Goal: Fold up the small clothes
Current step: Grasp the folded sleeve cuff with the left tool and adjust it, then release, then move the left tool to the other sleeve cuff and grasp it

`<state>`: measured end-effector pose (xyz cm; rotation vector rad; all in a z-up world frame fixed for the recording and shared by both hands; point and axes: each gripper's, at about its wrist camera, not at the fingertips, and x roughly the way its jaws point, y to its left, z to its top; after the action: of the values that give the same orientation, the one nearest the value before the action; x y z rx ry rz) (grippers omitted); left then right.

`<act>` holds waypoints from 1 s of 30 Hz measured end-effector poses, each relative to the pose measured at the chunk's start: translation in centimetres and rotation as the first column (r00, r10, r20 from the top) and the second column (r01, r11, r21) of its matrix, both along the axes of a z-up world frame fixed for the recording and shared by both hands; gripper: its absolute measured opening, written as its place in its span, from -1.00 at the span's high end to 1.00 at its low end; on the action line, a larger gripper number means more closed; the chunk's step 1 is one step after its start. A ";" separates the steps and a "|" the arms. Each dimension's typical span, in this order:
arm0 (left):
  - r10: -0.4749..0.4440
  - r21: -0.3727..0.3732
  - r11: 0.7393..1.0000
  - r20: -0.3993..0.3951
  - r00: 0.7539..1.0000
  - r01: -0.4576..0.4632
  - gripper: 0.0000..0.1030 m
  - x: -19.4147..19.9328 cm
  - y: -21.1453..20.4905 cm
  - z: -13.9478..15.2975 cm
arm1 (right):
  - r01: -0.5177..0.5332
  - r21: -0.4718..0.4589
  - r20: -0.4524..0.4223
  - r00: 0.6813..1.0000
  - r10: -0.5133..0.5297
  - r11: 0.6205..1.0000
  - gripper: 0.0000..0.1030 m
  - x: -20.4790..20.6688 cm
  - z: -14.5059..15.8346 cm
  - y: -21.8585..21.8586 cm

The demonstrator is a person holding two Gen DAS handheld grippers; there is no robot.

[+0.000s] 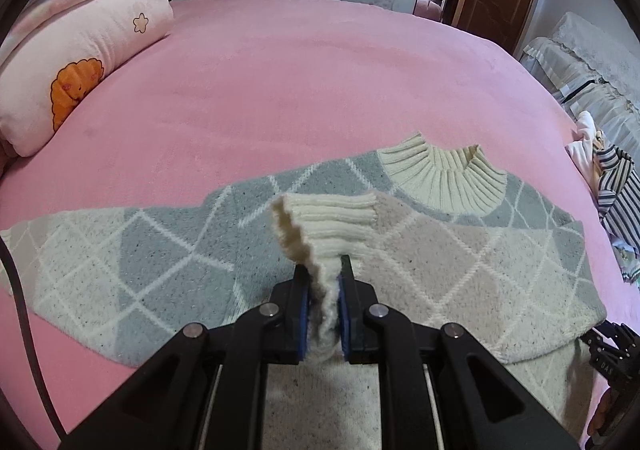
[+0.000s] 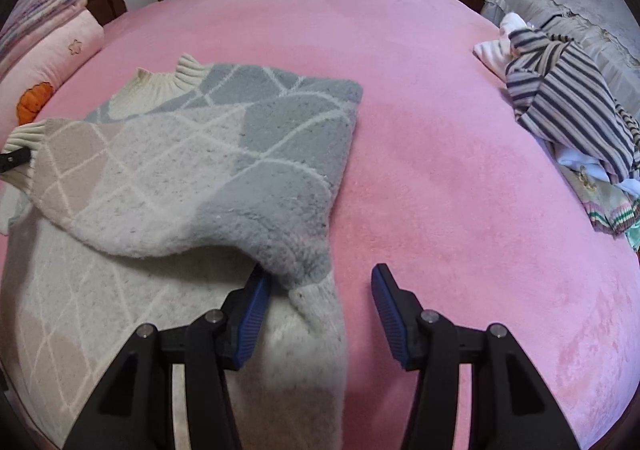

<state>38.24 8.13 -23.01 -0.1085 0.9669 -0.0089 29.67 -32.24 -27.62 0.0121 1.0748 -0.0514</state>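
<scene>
Lying on the pink bed (image 2: 420,97), the sweater (image 2: 192,153) is seen with 1 sleeve folded across its body. Its ribbed cuff (image 1: 332,217) is pinched between the left gripper (image 1: 324,290) jaws. The right gripper (image 2: 318,294) is spread wide at the sweater's edge, gripping nothing.

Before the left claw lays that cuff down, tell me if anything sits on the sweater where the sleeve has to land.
Nothing visible. The left claw is shut on the cuff over the sweater, whose chest is bare knit. The right claw is open at the sweater's right edge; the striped clothes lie apart.
</scene>
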 end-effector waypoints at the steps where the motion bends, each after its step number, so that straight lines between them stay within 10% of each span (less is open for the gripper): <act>1: -0.002 0.002 1.000 -0.004 1.000 0.002 0.80 0.1 0.1 -0.3 | 0.044 0.008 0.006 0.999 -0.044 0.999 -0.01 0.2 -0.2 -0.6; 8: -0.008 0.017 1.000 -0.028 1.000 0.009 0.73 0.2 0.9 -2.6 | 0.147 0.133 -0.009 0.989 -0.147 0.980 -0.01 -0.6 -1.1 -4.4; 26: 0.064 0.029 0.998 -0.081 0.995 -0.062 0.24 -2.1 3.8 -4.7 | 0.087 -0.027 0.017 0.996 -0.086 0.996 -0.02 -1.0 -0.2 -2.1; 30: 0.088 0.049 0.995 -0.051 0.995 -0.085 -0.68 -3.5 3.5 -2.0 | 0.048 -0.084 0.049 0.998 -0.044 0.995 -0.05 -2.5 1.8 -0.8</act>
<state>34.73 11.64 -24.97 -0.1082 1.0136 0.0966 27.20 -33.02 -25.83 -0.0388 1.0242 -0.1380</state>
